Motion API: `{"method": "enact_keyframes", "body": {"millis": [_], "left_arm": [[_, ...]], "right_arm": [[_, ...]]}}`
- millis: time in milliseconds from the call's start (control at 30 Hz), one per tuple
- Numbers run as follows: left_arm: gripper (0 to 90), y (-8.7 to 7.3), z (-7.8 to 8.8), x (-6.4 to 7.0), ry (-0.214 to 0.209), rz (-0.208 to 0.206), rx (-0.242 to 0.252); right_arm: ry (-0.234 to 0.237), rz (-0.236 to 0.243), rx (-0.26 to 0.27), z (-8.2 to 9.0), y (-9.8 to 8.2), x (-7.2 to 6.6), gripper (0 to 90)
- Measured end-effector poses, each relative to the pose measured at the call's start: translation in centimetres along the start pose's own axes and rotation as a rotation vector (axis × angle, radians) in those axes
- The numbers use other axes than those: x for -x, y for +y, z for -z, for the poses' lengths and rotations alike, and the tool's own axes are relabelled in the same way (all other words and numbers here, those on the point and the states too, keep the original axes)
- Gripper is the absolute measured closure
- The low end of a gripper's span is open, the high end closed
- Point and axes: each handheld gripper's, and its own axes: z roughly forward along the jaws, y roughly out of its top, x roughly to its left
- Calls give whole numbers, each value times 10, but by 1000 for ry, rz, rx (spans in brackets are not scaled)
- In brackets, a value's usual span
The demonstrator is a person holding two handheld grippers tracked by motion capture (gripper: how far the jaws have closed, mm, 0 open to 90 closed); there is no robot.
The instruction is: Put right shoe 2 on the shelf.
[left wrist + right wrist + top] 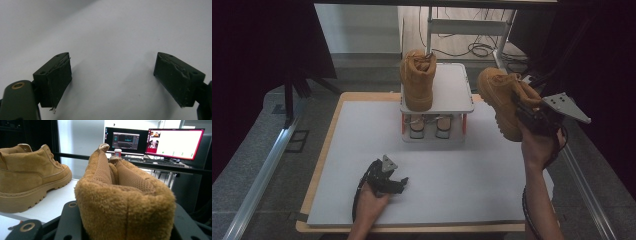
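High view: my right gripper (pixel 532 117) has a tan suede boot (pixel 502 100) clamped by its padded collar, lifted in the air to the right of the white two-tier shoe rack (pixel 452 100). Second matching boot (pixel 417 80) stands on the rack's top shelf; one pair of grey shoes (pixel 430 126) sits below. So two boots. My left gripper (pixel 384 180) rests on the white mat (pixel 452 180).

Left gripper view: jaws wide apart, nothing between them, mat underneath.

Right gripper view: jaws squeeze the fuzzy collar (pixel 125 205), which buckles; soft there, stiff lugged sole, probably heavy at the toe, so it may sag. Shelf boot (pixel 30 180) just beside. Two monitors (pixel 155 141) behind.
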Motion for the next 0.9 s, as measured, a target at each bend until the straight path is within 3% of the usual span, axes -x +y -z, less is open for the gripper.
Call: {"method": "enact_keyframes", "body": {"millis": [900], "left_arm": [[147, 0, 0, 0, 2, -3, 0]], "right_arm": [[79, 9, 25, -51, 13, -48, 559]]}}
